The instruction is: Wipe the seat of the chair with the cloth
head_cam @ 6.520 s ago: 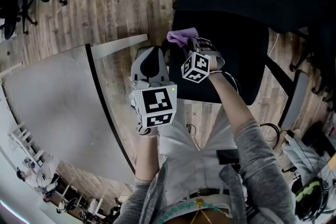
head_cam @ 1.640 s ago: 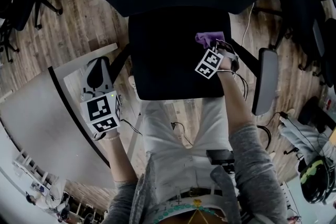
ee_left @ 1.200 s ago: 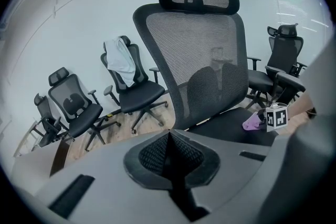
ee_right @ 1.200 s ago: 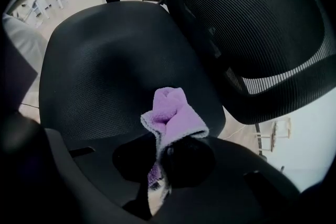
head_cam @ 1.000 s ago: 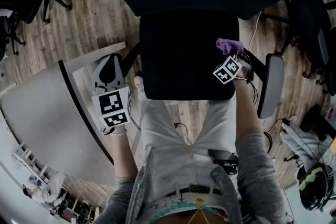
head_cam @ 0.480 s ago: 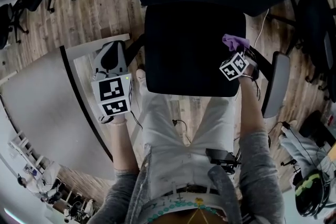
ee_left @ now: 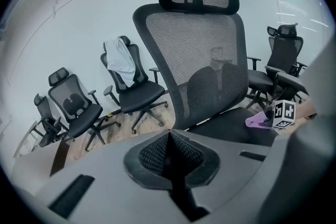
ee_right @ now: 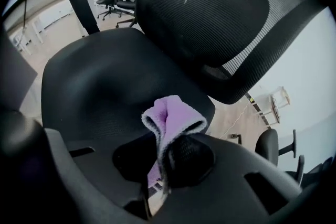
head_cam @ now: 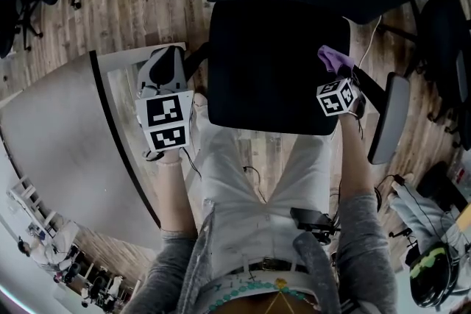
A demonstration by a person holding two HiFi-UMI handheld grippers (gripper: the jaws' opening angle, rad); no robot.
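Looking steeply down in the head view, the black chair seat (head_cam: 272, 62) merges with the dark backrest above it, so its rear edge cannot be traced. The purple cloth (head_cam: 333, 57) sits at the seat's right edge, just beside the armrest (head_cam: 388, 118), and projects from the right gripper (head_cam: 336, 75) toward the backrest; the marker cube covers most of the jaws. The left gripper (head_cam: 166, 59) hangs left of the seat, over the wooden floor (head_cam: 147, 4) and beside a grey table (head_cam: 59, 143), well apart from the cloth. In the left gripper view, the jaws stand pressed together with nothing between them and point at the mesh backrest (ee_left: 199, 65); the cloth appears small at far right, low over the seat, partly behind the other gripper's cube. In the right gripper view, the jaws are clamped on the cloth, whose doubled fold runs lengthwise along them and points at the backrest. Its lower end is lost between the jaws, and contact with the seat cannot be judged.
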